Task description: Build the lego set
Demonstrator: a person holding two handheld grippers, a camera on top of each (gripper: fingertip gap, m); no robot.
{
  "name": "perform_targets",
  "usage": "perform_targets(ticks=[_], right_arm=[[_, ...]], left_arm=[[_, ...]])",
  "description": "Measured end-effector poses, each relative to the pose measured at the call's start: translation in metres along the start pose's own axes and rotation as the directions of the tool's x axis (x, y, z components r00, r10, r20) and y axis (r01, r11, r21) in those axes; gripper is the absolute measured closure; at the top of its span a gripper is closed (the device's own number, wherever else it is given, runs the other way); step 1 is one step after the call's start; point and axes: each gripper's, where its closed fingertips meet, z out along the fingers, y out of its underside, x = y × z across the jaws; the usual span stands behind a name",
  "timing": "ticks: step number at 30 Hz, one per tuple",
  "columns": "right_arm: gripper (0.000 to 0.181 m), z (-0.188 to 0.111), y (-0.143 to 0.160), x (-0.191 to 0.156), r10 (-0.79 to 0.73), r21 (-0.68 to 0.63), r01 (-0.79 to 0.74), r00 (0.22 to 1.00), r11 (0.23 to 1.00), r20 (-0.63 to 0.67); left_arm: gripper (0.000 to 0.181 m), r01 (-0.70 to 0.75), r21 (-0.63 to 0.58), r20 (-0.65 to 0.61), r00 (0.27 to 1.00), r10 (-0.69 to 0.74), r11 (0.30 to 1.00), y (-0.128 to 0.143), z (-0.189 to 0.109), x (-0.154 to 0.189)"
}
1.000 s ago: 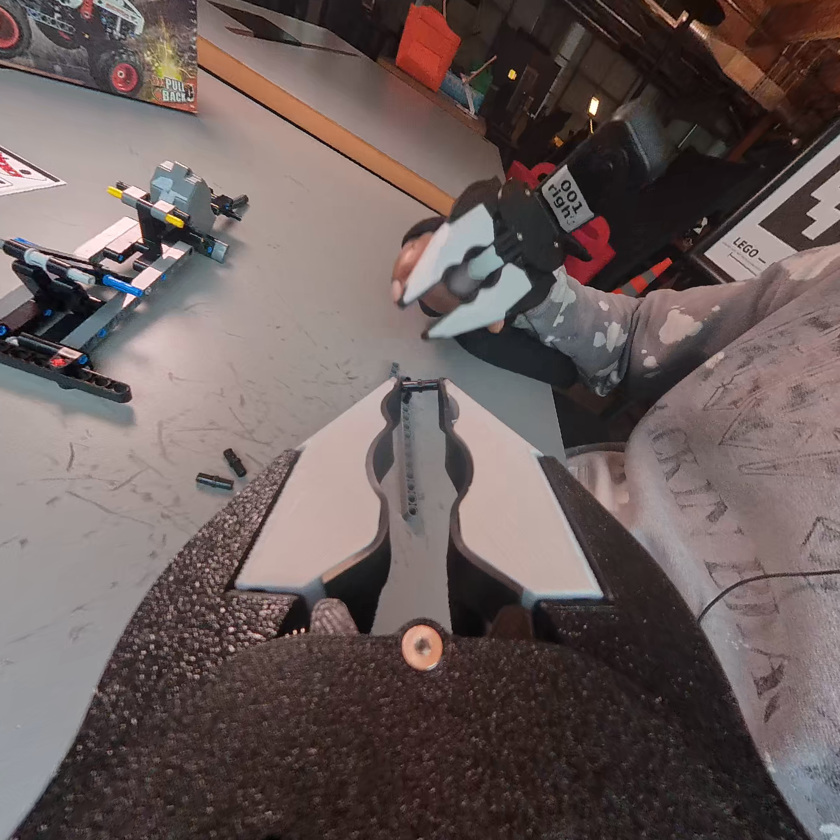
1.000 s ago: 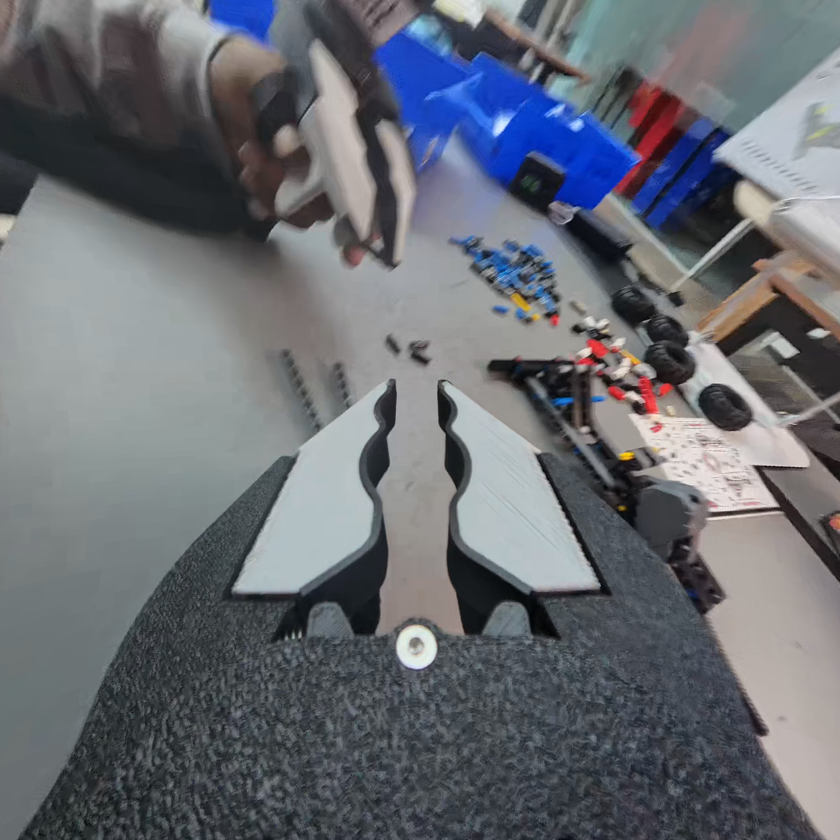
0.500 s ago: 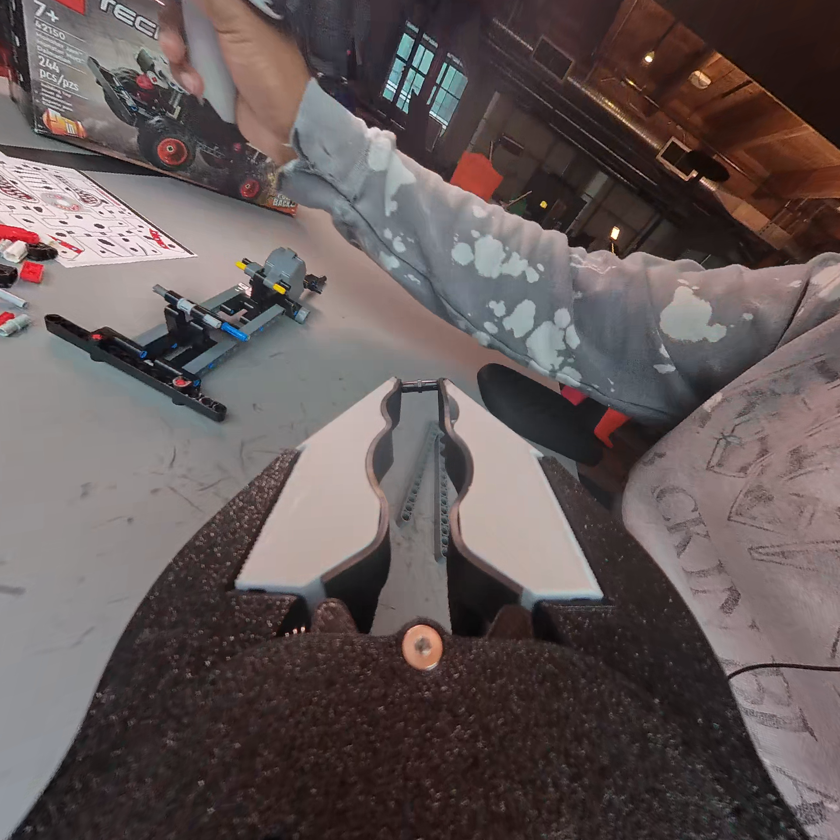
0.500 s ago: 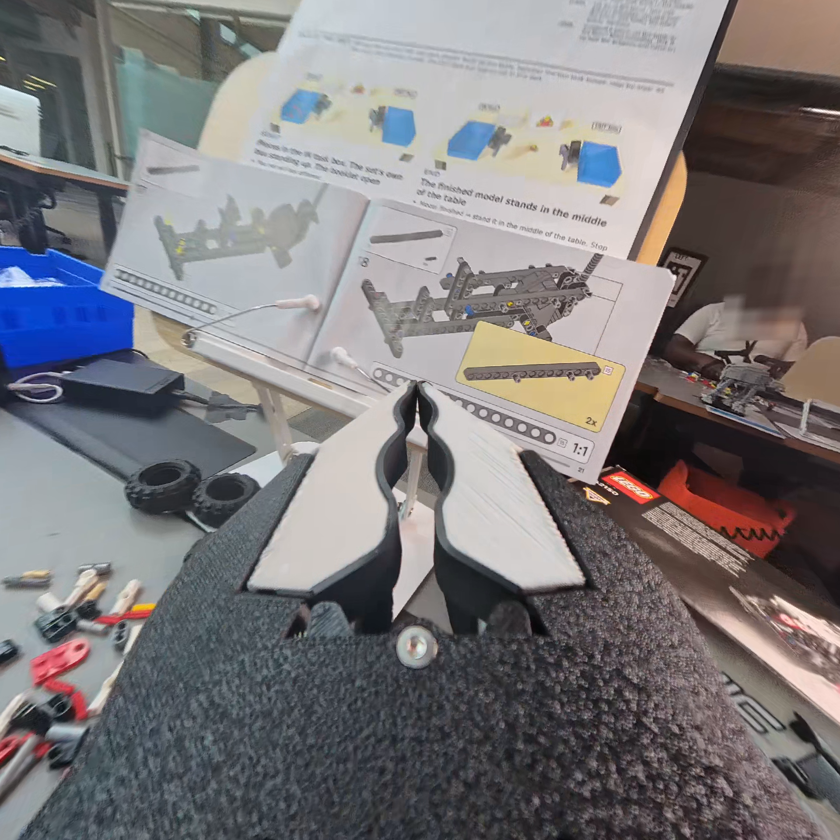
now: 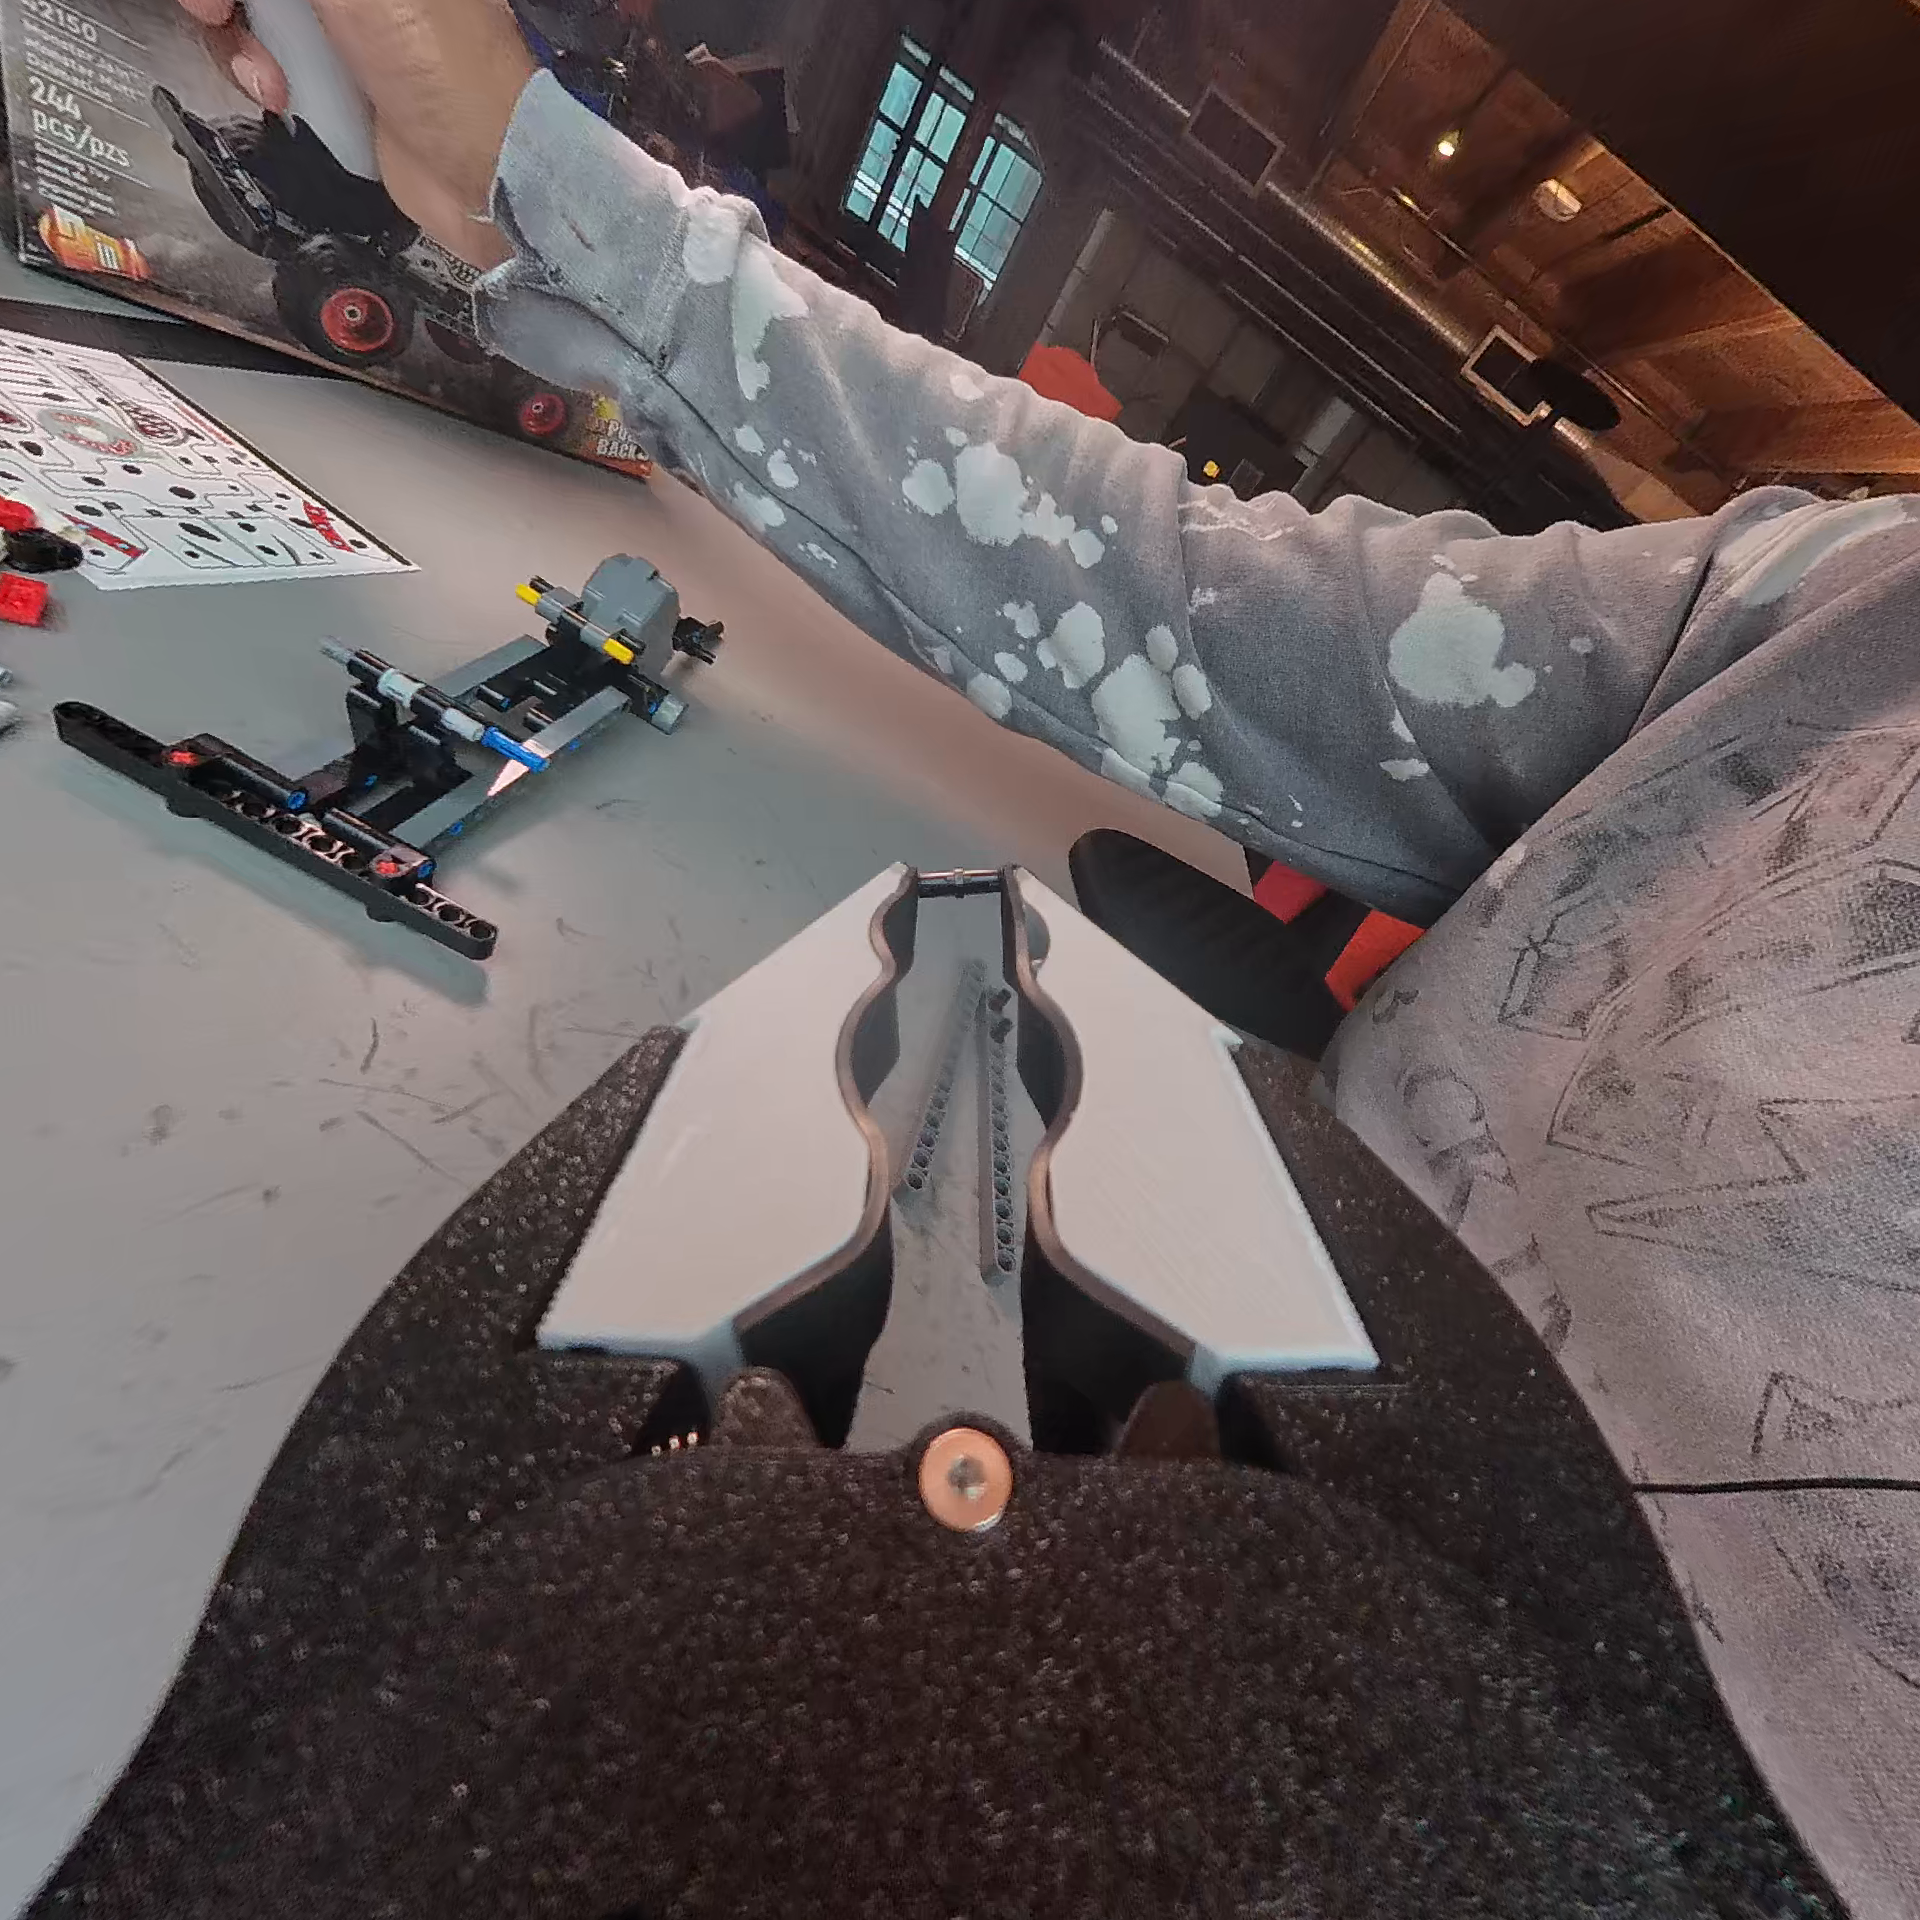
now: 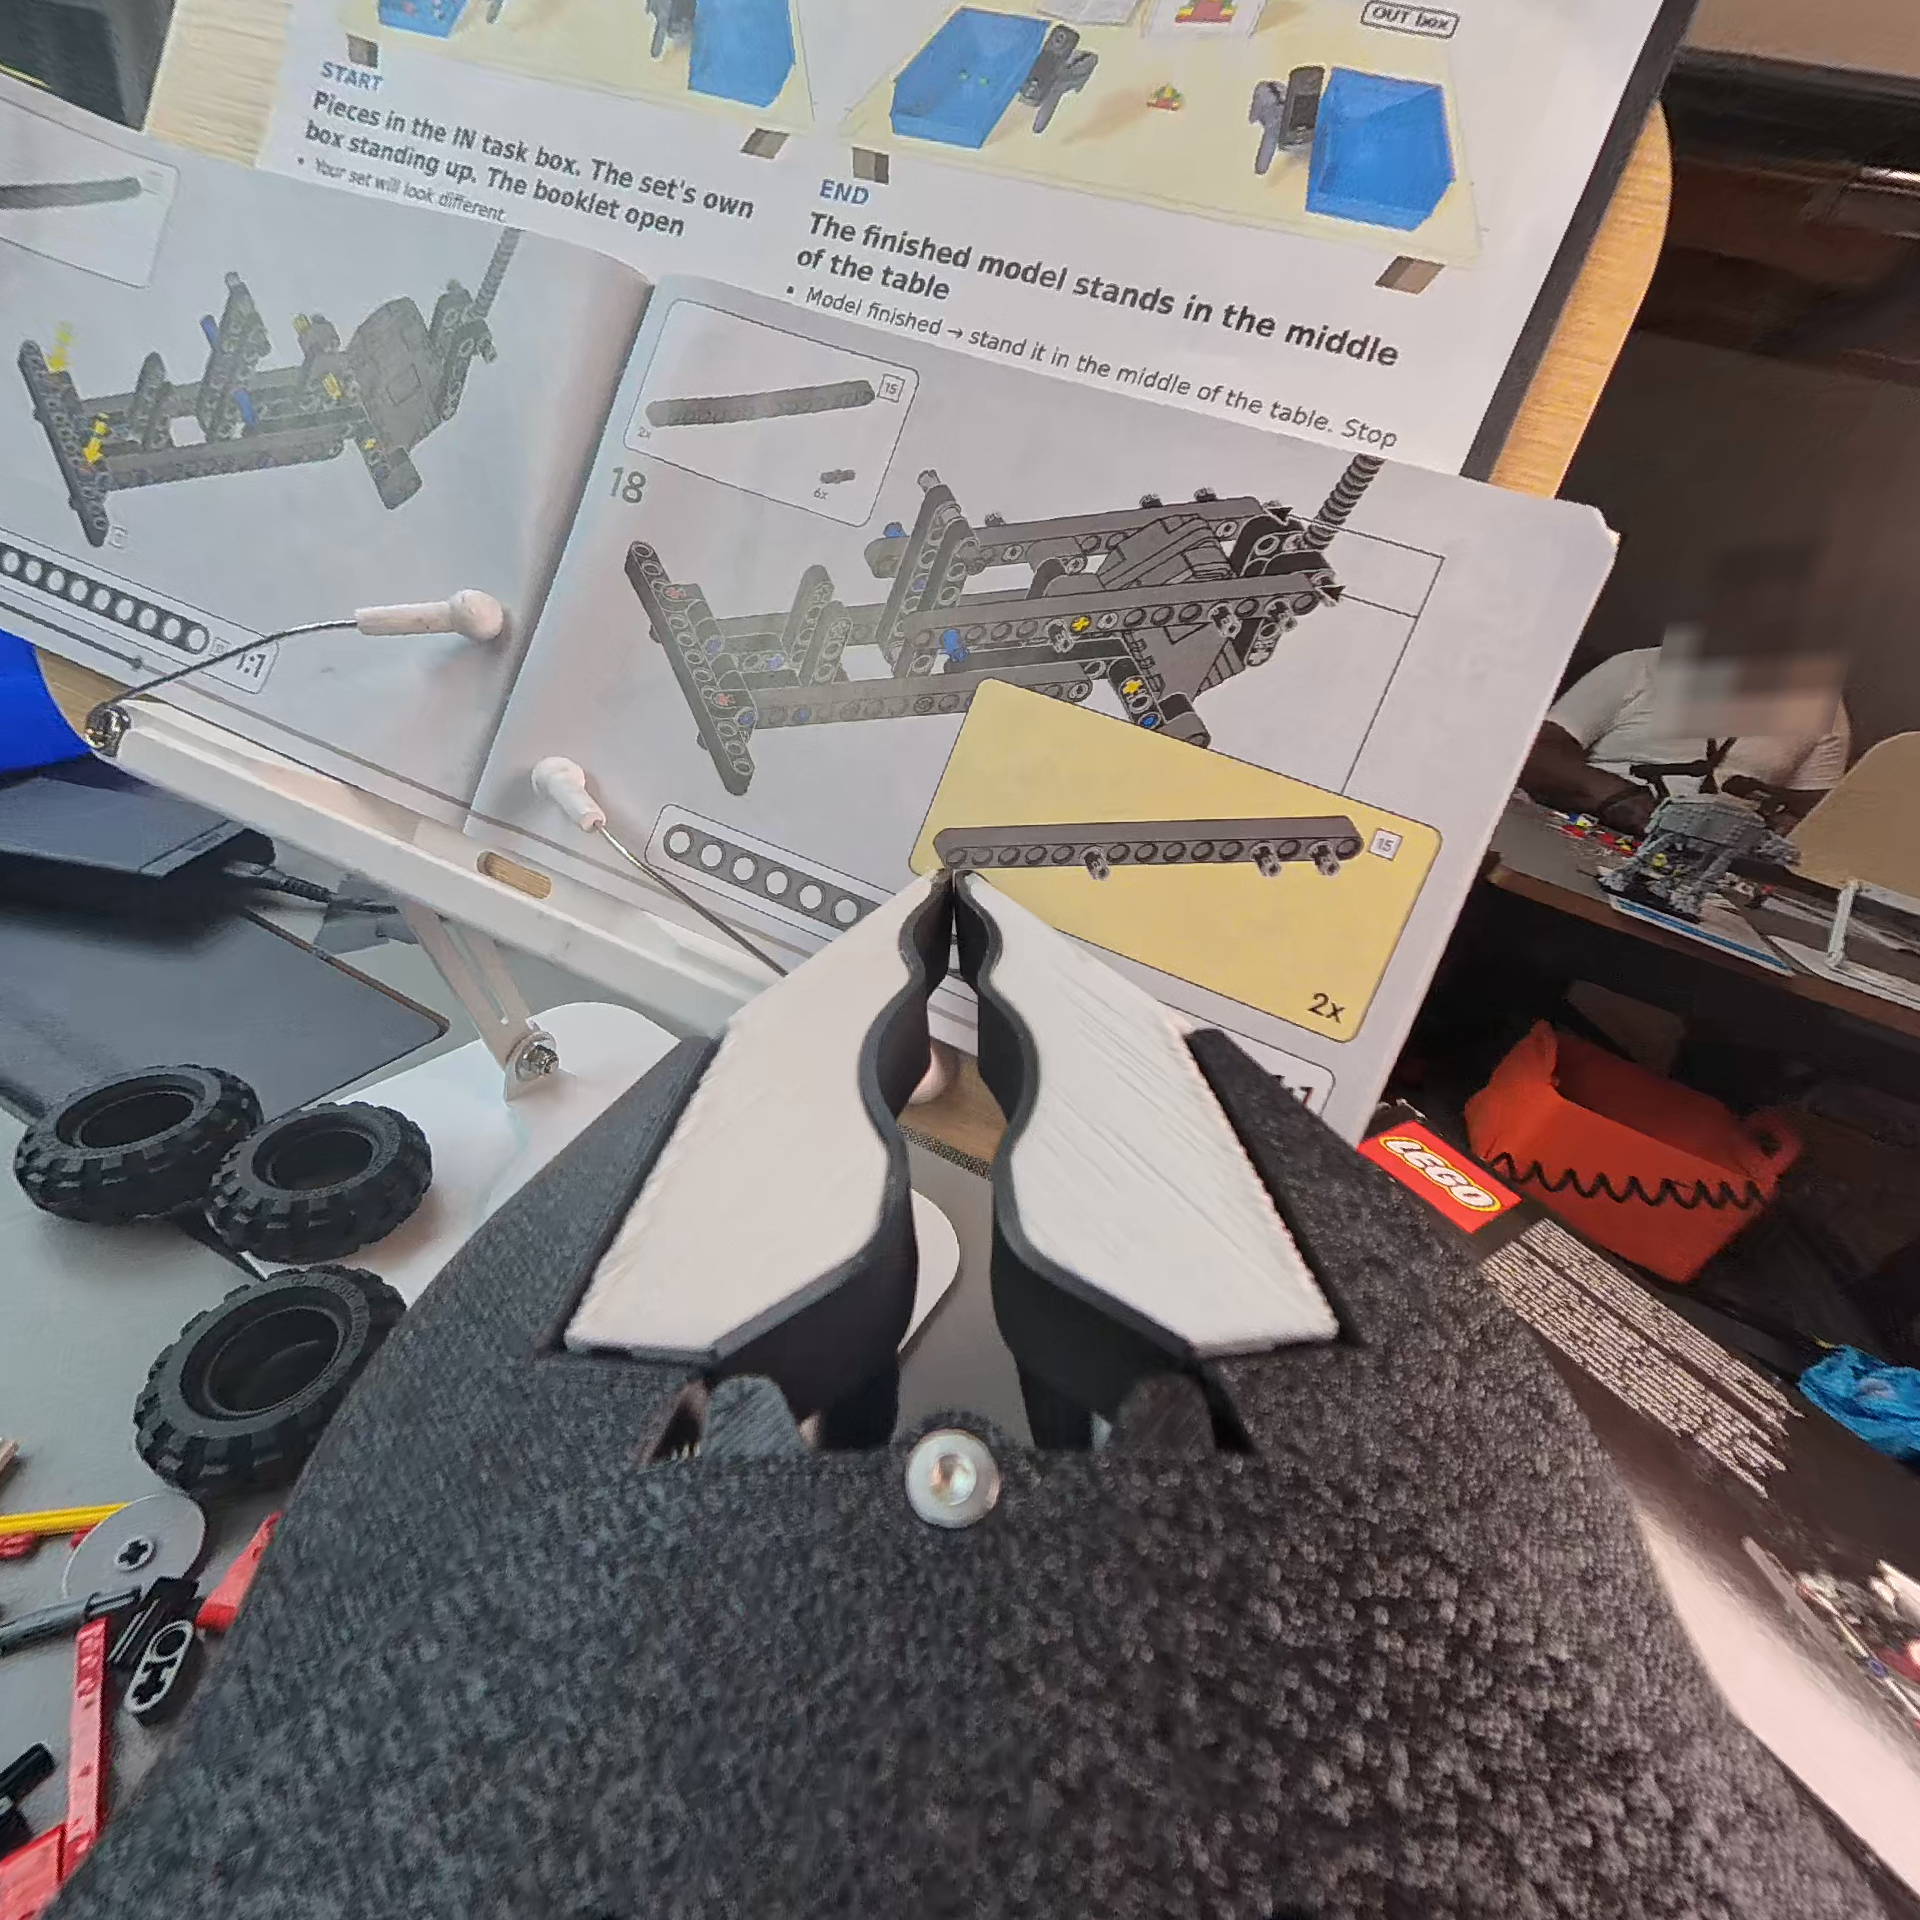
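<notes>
**Right gripper raised to the booklet**

Since a second ago, right gripper [image 6: 952,883] has swung from the table up to the instruction booklet [image 6: 1039,623], tips pinched together, empty. Left gripper [image 5: 961,878] grips a small black pin [image 5: 961,876] above two grey beams [image 5: 997,1143], near the chassis [image 5: 416,748]. Advice: match pin holes to the diagram first. Orange bin [image 6: 1621,1174] beyond booklet: contents not visible.

The person's hand [image 5: 416,114] is cut off by the top edge of the left wrist view, and it covers part of the set's box [image 5: 125,208]. Two long beams [image 5: 977,1122] on the worktop [image 5: 260,1091] show only through the gap in the left tongs [image 5: 961,878]. In the right wrist view, the right tongs [image 6: 953,894] hide the booklet's [image 6: 1039,644] lower edge. A small model [image 6: 1688,842] far off is too small to make out.
</notes>
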Motion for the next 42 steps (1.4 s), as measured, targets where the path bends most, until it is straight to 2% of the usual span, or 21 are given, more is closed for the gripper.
perform_targets(ticks=[42], right_arm=[[0.181, -0.004, 0.0, 0.022, -0.024, -0.034, 0.023, 0.999, 0.999, -0.028]], left_arm=[[0.165, 0.011, -0.005, -0.003, 1.0, -0.011, 1.0, 0.0, 0.0, 0.0]])
